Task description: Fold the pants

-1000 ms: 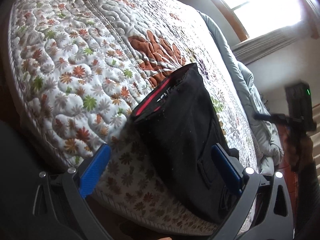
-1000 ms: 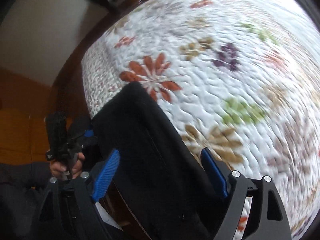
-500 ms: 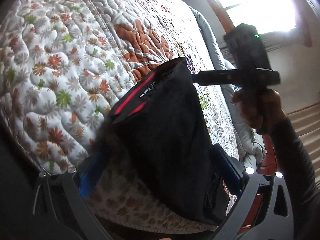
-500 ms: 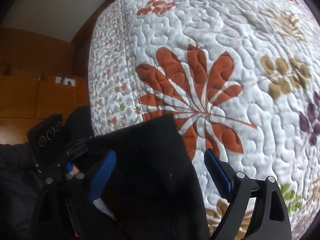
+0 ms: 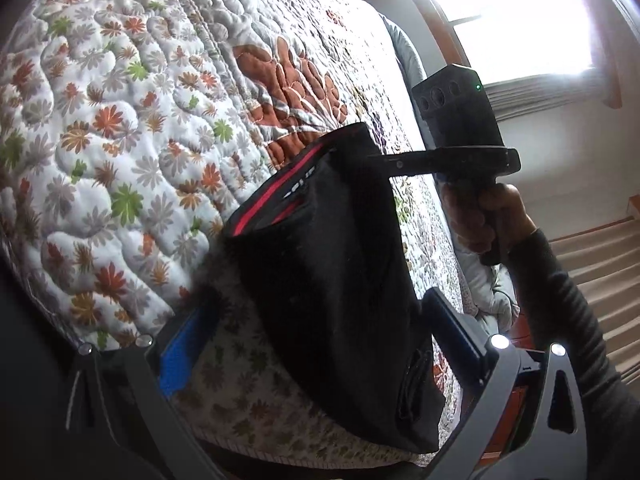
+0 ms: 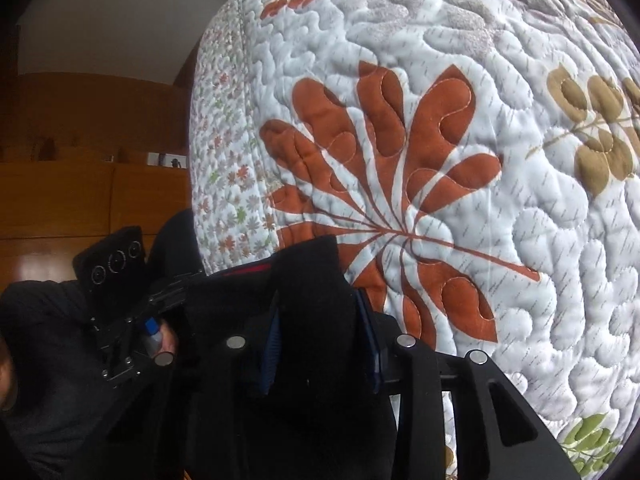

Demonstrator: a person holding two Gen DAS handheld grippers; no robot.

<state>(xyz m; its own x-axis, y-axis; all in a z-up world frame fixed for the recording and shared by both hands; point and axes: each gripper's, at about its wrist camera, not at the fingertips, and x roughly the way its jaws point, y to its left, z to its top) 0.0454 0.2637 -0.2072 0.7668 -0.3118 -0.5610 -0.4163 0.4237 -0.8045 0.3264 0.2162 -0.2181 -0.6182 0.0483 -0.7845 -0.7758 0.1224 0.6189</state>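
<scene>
Left wrist view: close, angled down along the bed's quilt (image 5: 120,128) toward a window (image 5: 520,20). Right wrist view: closer, steeper, facing wooden cabinets (image 6: 80,200). Shared: black pants (image 5: 332,280), rust-leaf quilt patch.

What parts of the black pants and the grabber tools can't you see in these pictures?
- Black pants with a red stripe: the lower end is cut off by the frame's bottom edge in both wrist views.
- Right gripper: closing on a bunched fold of the pants; the dark cloth hides its blue pads and whether they press.
- Left gripper: the pants cover part of the right-hand blue pad.
- Floral quilted bedspread: its far side is washed out by window glare.
</scene>
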